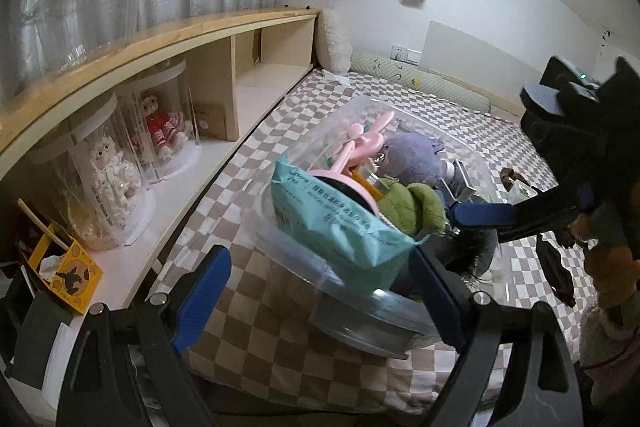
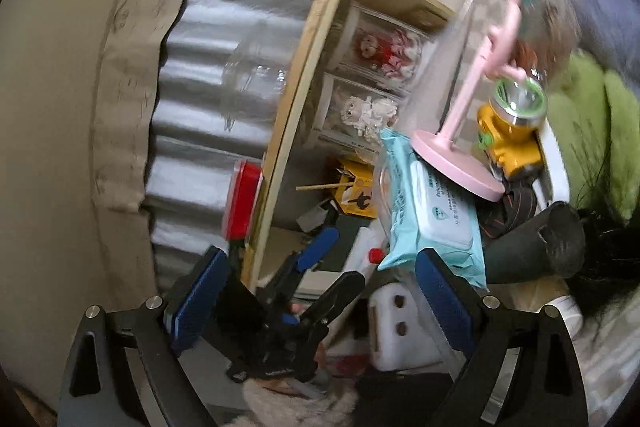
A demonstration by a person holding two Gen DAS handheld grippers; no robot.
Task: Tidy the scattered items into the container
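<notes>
A clear plastic container [image 1: 280, 259] sits on the checkered bed. It holds a teal wipes pack [image 1: 340, 223], a pink stand [image 1: 360, 147], a purple plush [image 1: 412, 159], a green plush [image 1: 416, 207] and a black hairy item [image 1: 468, 251]. My left gripper [image 1: 320, 291] is open, its pads either side of the container's near corner without pressing it. From the right, one of my right gripper's fingers [image 1: 484, 215] reaches over the container. In the right wrist view my right gripper [image 2: 320, 297] is open and holds nothing, with the wipes pack [image 2: 432, 211], a yellow toy [image 2: 508, 143] and the left gripper [image 2: 346, 257] ahead.
A wooden shelf [image 1: 168, 39] runs along the bed's left side, with two dolls in clear cases [image 1: 120, 163] and a yellow box [image 1: 72, 275]. Loose on the bed lie a brown item [image 1: 510, 175] and a black item [image 1: 556, 267]. A pillow [image 1: 334, 43] stands at the far end.
</notes>
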